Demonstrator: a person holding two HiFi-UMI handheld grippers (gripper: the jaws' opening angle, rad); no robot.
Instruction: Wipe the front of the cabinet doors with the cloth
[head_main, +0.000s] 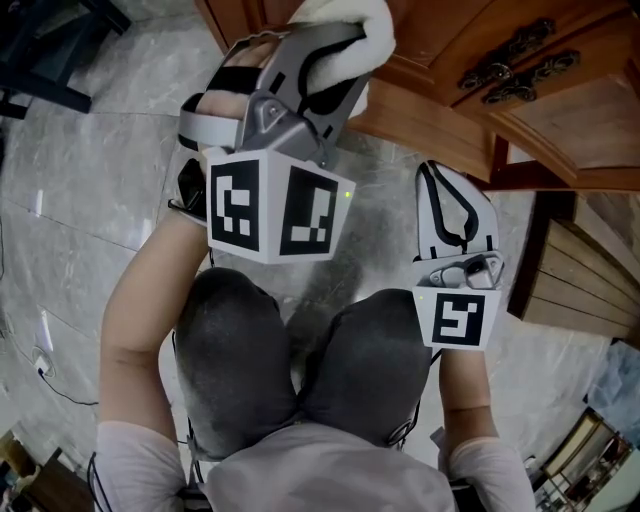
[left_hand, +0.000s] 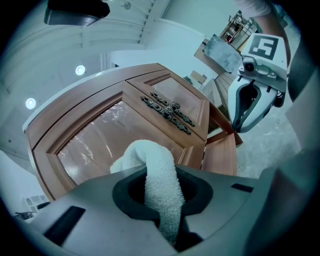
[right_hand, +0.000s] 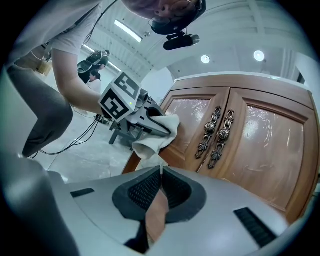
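Observation:
A white terry cloth (head_main: 352, 28) is clamped in my left gripper (head_main: 335, 48), which is shut on it. The cloth (left_hand: 159, 172) bulges out past the jaws toward the left wooden cabinet door (left_hand: 100, 137) with its glossy panel; whether it touches the door I cannot tell. Ornate dark metal handles (left_hand: 168, 112) sit where the two doors meet. From the right gripper view, the cloth (right_hand: 159, 134) hangs at the left door's lower edge. My right gripper (right_hand: 160, 176) is shut with nothing in it and hangs back, facing the handles (right_hand: 218, 134). It shows white (head_main: 452, 205) below the doors.
The person's knees (head_main: 300, 360) are bent over a grey marble floor (head_main: 90, 180). A slatted wooden panel (head_main: 575, 280) lies at the right. Cables (head_main: 45, 370) trail at the left. A dark stand (head_main: 50, 50) sits at the far left.

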